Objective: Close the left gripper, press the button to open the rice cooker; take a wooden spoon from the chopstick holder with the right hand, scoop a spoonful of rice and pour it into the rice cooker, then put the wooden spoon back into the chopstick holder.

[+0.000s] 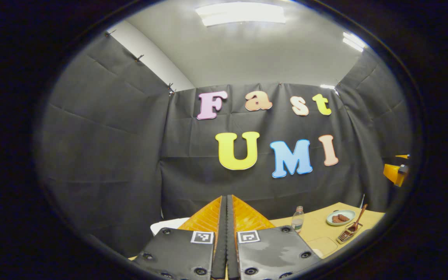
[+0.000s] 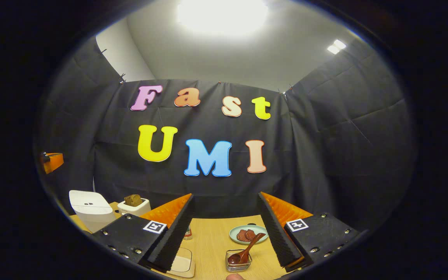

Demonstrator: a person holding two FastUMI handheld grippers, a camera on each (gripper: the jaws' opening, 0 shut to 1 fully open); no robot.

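Observation:
My left gripper [image 1: 226,198] is shut, its fingers pressed together with nothing between them, held above the table's left end. A white corner of the rice cooker [image 1: 167,225] peeks out behind its left finger. In the right gripper view the rice cooker [image 2: 90,208] stands at the far left with its lid down. My right gripper [image 2: 226,198] is open and empty, above the table. Below it a wooden spoon [image 2: 247,248] leans in the wire chopstick holder [image 2: 238,264]. The left gripper view has the spoon [image 1: 359,217] and holder [image 1: 347,234] at the far right.
A pale green plate [image 2: 236,229] with reddish-brown pieces lies just behind the holder. A small bottle [image 1: 297,219] stands mid-table. A white box holding bread [image 2: 132,206] sits beside the cooker. A flat pale square tray [image 2: 181,264] lies on the wooden table [image 2: 212,241].

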